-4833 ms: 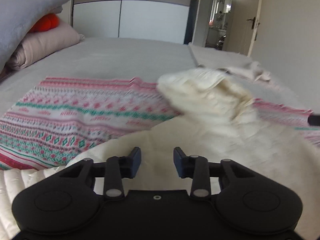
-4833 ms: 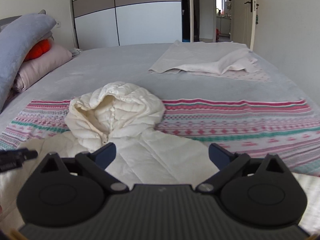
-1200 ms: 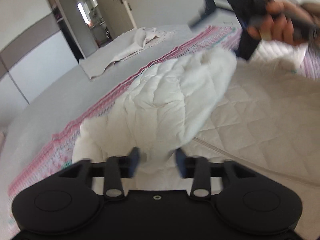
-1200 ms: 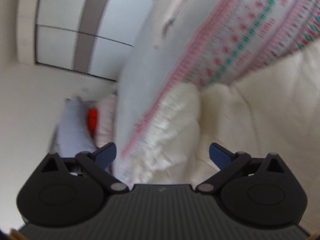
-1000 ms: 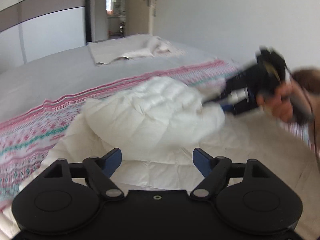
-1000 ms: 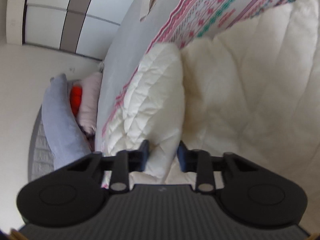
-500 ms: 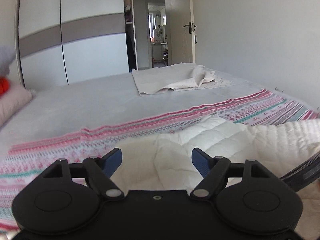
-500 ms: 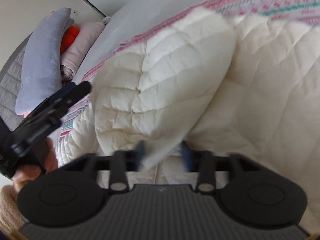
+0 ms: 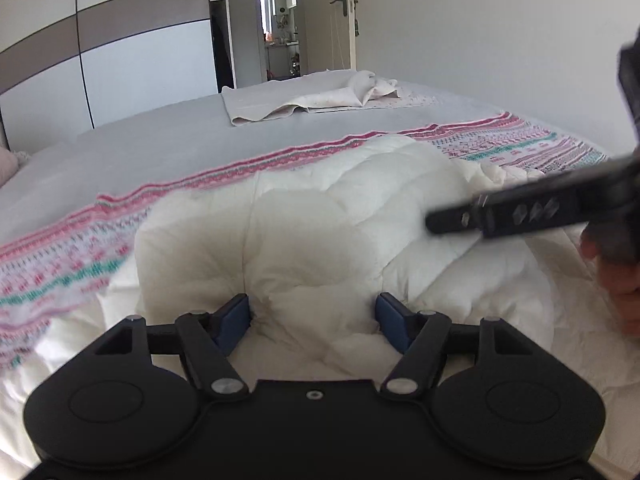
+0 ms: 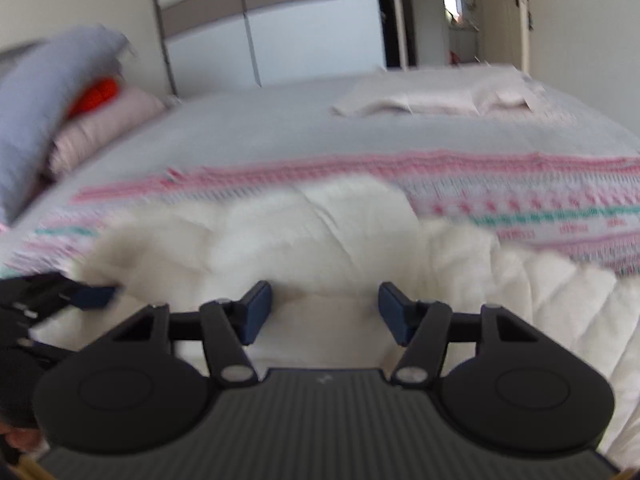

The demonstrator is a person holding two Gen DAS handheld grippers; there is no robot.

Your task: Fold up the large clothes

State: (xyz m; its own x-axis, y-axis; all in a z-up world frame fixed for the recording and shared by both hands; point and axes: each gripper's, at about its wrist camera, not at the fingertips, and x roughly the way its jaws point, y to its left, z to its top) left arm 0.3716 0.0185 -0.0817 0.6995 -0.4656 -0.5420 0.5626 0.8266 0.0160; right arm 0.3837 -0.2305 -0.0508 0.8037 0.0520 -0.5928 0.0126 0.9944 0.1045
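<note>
White quilted puffer jacket (image 9: 320, 232) is lying on the near part of the bed, on top of a striped patterned blanket (image 9: 60, 264) of pink, teal and white bands. Its hood (image 9: 304, 208) is sitting folded down over the jacket body as a puffy mound.

Left gripper (image 9: 313, 317) is hovering low at the near edge of the hood, jaws standing wide apart, blue pads (image 9: 234, 316) on either side of a bulge of fabric. Nothing is being clamped; whether the pads are touching the cloth cannot be told.

Right gripper (image 10: 325, 307) is likewise standing wide open, just in front of the hood mound (image 10: 312, 232), gripping nothing. This view is motion-blurred. In the left wrist view one of the right gripper's fingers (image 9: 520, 212) is reaching in from the right, over the hood's right side, with the person's hand (image 9: 620, 280) behind it. In the right wrist view the left gripper's blue tip (image 10: 94, 296) is showing at the left edge of the jacket.

Beyond the blanket: grey bedsheet (image 9: 160, 140), a rumpled beige cloth (image 9: 312, 98) near the far corner, pillows (image 10: 100, 128) stacked at left, wardrobe (image 9: 140, 60) and an open doorway (image 9: 278, 20) behind.
</note>
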